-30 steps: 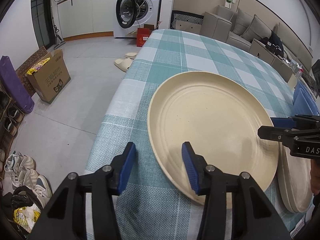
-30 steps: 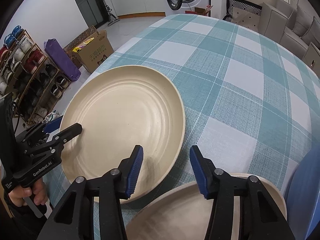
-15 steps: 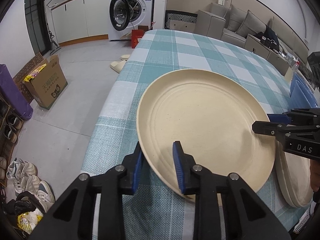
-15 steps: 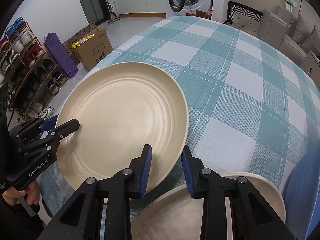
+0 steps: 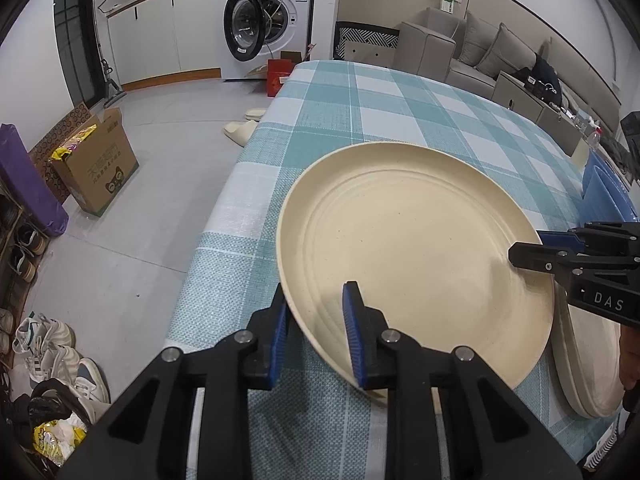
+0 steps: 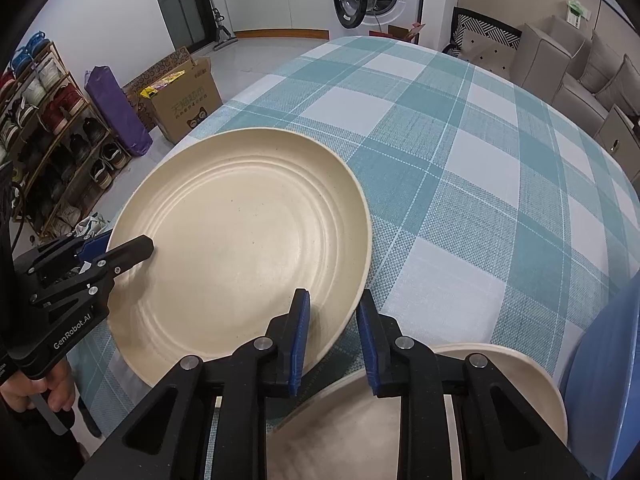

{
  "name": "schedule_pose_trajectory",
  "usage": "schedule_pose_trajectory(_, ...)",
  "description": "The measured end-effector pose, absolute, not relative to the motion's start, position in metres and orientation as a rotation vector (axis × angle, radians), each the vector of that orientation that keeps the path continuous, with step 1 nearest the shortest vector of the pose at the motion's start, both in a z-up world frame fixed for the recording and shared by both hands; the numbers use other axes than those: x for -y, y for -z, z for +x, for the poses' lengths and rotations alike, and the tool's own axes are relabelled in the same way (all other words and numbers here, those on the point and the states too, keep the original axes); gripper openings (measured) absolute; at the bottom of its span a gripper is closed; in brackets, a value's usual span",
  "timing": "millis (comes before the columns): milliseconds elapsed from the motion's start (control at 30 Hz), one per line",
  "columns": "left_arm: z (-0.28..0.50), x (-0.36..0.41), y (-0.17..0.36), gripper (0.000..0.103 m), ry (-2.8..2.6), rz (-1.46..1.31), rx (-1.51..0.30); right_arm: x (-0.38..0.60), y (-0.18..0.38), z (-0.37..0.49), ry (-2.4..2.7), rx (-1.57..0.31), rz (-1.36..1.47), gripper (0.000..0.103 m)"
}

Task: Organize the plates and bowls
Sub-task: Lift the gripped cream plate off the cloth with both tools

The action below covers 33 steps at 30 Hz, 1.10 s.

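Both grippers' jaws have just been closing onto opposite rims of the cream plate (image 5: 412, 248) on the table (image 5: 384, 104): left gripper (image 5: 316, 336) clamps its left edge, right gripper (image 6: 332, 340) its right edge, beside the stack (image 6: 460, 392).

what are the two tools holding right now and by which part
Both hold the same cream plate by its rim: the left tool on the near edge, the right tool on the opposite edge.

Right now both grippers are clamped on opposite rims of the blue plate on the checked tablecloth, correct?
Not quite: the plate held by the left gripper and right gripper is cream, as both wrist views show. The rest stands: opposite rims, over the checked tablecloth.
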<state>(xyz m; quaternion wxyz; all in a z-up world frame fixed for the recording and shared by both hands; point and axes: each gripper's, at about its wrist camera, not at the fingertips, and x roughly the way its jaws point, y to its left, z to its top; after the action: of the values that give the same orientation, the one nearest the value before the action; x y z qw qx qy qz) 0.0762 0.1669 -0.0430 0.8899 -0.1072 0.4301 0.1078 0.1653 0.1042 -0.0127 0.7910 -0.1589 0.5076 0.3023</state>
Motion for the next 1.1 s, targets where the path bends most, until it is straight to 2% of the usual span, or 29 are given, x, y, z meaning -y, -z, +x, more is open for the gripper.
schedule_pose_trajectory(667,0.068,-0.162,0.022,0.024,-0.221,-0.213,-0.836,-0.095,-0.008,0.157,-0.669,-1.02,-0.31,0.024)
schedule_pose_trajectory(1100,0.065,-0.129,-0.002,0.024,-0.163,-0.161,-0.789,-0.058,-0.036,0.142,-0.622,-0.959,-0.295,0.024)
